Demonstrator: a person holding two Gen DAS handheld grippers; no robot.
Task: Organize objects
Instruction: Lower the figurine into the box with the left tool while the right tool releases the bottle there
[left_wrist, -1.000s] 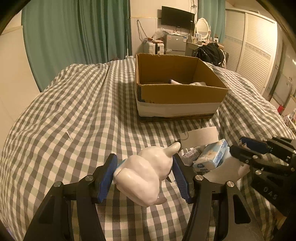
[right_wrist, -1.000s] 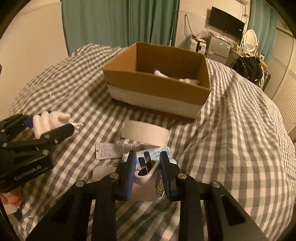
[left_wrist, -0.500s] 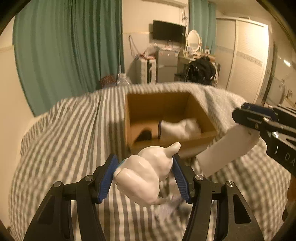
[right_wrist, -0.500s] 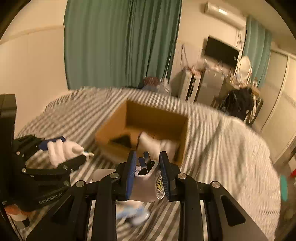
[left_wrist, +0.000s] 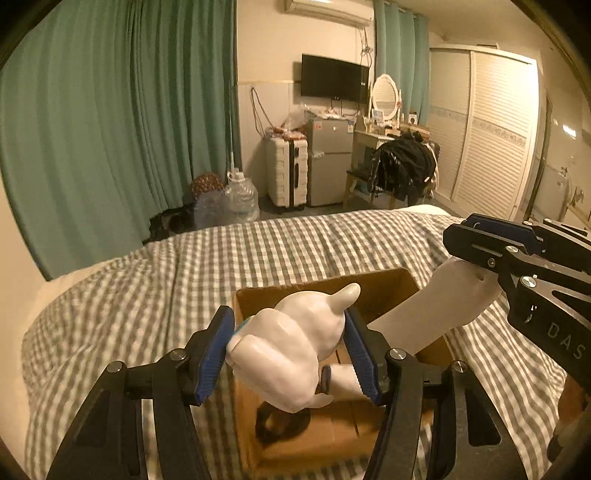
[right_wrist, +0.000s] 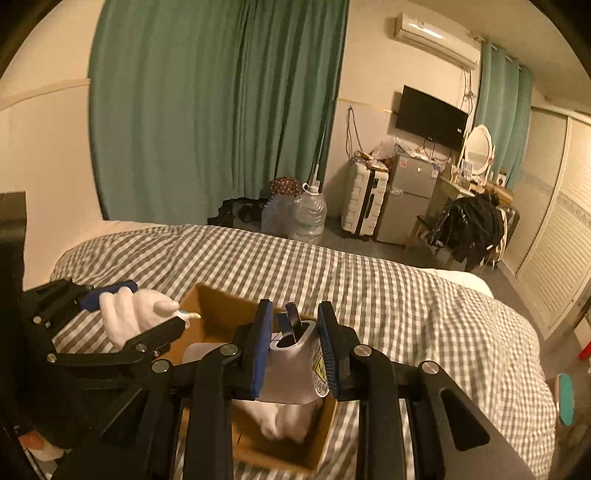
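Both grippers carried from checked bedspread (left_wrist: 147, 288) to above open brown cardboard box (left_wrist: 380, 288) | left gripper (left_wrist: 290, 356) clamped on glossy white lumpy figurine (left_wrist: 291, 347): likely hard, slippery, breakable, midbody hold | right gripper (right_wrist: 295, 350) clamped on white plastic pouch (right_wrist: 291, 373): light, floppy

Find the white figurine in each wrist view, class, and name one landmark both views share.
Left wrist view: white figurine low centre, gripped in the left claw.
Right wrist view: it sits at the left edge.
Shared landmark: the cardboard box below.
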